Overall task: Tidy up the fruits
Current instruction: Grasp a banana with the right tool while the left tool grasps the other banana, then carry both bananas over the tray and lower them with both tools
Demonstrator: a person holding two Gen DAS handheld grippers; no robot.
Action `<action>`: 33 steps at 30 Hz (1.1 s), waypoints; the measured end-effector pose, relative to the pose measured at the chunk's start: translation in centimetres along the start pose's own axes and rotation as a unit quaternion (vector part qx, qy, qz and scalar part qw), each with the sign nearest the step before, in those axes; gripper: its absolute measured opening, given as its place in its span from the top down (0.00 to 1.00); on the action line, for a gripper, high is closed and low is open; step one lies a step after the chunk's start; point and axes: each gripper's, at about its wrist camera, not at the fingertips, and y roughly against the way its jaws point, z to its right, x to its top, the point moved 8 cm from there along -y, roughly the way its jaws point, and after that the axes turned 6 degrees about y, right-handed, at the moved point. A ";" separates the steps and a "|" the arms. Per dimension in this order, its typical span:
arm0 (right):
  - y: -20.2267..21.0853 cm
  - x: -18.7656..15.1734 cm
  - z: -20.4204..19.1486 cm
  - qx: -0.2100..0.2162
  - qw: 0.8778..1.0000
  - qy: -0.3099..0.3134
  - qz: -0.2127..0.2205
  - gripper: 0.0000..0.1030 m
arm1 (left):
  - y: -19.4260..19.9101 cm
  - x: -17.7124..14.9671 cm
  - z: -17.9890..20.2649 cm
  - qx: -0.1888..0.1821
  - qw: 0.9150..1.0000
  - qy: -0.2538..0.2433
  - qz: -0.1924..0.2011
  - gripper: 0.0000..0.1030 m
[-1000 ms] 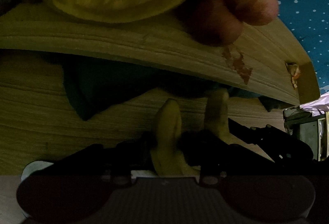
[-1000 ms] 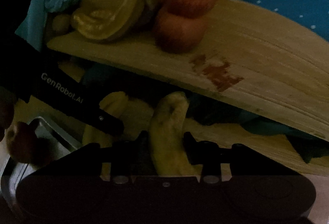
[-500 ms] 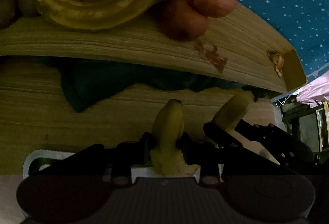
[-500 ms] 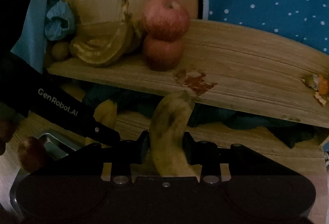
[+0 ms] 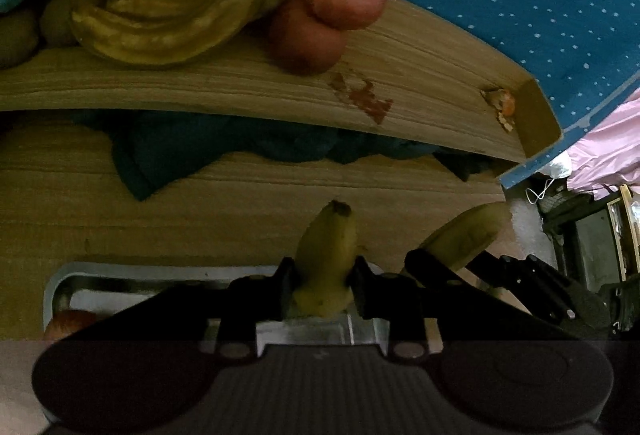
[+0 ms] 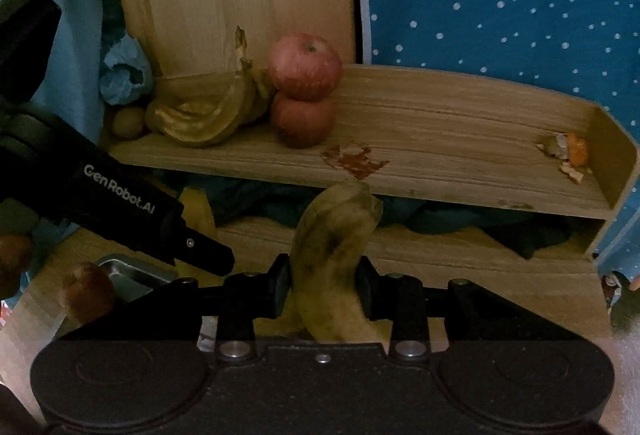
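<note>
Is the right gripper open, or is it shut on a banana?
Shut: the right gripper clamps a banana, both fingers pressing its sides.

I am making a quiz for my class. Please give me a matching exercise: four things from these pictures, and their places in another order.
Things:
1. apples
2. peel scraps
3. dark cloth
4. left banana

Places:
A. right end of the upper shelf
B. under the upper shelf
C. between the left tongs
D. stacked beside the banana bunch

Pairs: 1-D, 2-A, 3-B, 4-C
</note>
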 end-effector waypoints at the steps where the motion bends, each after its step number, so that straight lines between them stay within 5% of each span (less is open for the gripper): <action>1: 0.4 -0.1 -0.1 -0.001 1.000 -0.001 0.001 0.65 | 0.3 -0.3 0.1 -0.001 1.000 -0.001 0.002 0.69; 33: 2.7 -3.9 -6.4 0.070 0.996 0.055 -0.029 0.65 | 4.1 -5.9 -4.8 0.039 0.996 0.077 0.018 0.69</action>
